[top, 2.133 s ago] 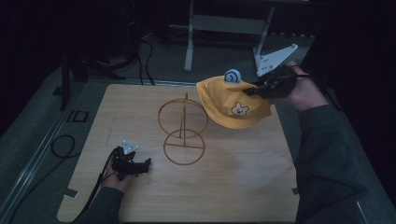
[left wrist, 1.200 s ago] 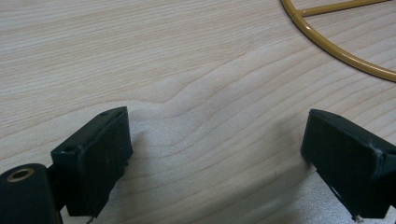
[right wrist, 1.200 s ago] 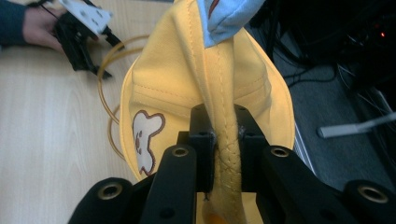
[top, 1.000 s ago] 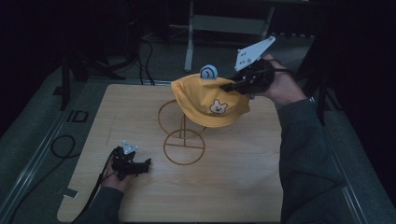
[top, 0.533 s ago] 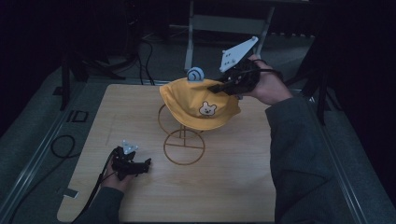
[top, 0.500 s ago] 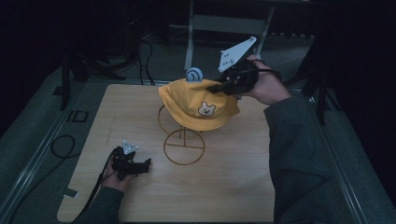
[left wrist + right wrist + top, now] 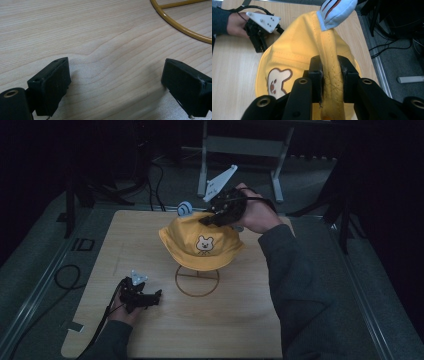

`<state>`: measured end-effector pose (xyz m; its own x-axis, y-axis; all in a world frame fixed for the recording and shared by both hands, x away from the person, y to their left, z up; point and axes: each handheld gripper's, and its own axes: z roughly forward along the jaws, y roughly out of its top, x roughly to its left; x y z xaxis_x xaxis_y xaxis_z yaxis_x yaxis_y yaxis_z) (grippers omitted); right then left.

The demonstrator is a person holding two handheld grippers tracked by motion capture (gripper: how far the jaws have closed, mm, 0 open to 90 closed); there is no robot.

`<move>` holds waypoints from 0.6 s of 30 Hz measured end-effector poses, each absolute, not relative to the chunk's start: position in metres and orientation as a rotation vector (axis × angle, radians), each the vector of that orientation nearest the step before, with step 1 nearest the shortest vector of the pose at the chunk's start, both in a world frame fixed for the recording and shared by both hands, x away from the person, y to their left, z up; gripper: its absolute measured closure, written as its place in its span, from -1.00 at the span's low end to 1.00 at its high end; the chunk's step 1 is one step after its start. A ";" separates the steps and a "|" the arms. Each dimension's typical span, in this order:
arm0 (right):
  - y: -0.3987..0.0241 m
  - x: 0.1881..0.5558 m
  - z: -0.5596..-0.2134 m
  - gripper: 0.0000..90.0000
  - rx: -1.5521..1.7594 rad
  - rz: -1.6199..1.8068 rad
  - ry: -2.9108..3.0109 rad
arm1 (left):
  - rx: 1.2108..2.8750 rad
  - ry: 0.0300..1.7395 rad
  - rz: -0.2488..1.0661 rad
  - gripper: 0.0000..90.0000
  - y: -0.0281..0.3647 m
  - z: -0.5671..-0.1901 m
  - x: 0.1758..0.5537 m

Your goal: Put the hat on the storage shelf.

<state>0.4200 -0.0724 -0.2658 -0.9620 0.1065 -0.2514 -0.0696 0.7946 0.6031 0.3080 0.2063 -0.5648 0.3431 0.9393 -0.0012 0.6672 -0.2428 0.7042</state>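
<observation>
Toward the far edge of the desk (image 7: pixel 240 330), the right tongs (image 7: pixel 331 68) pinch the yellow hat's (image 7: pixel 200 242) brim, apparently resting it on the wire stand (image 7: pixel 197 281). Next, I judge, comes letting go cleanly. The left tongs (image 7: pixel 120 82) lie spread near the left edge.

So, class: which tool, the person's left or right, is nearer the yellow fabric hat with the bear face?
Right. The right tool is clamped on the yellow fabric hat over the wire stand; the left tool rests open on the wooden table, apart from it.
</observation>
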 end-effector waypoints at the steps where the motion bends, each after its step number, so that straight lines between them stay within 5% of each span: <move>1: -0.069 0.421 -0.268 0.62 0.032 0.918 2.716 | 1.999 1.398 0.576 -0.80 0.206 -0.565 0.308; 18: -0.040 0.422 -0.294 0.52 0.029 0.884 2.746 | 2.000 1.398 0.575 -0.80 0.206 -0.565 0.308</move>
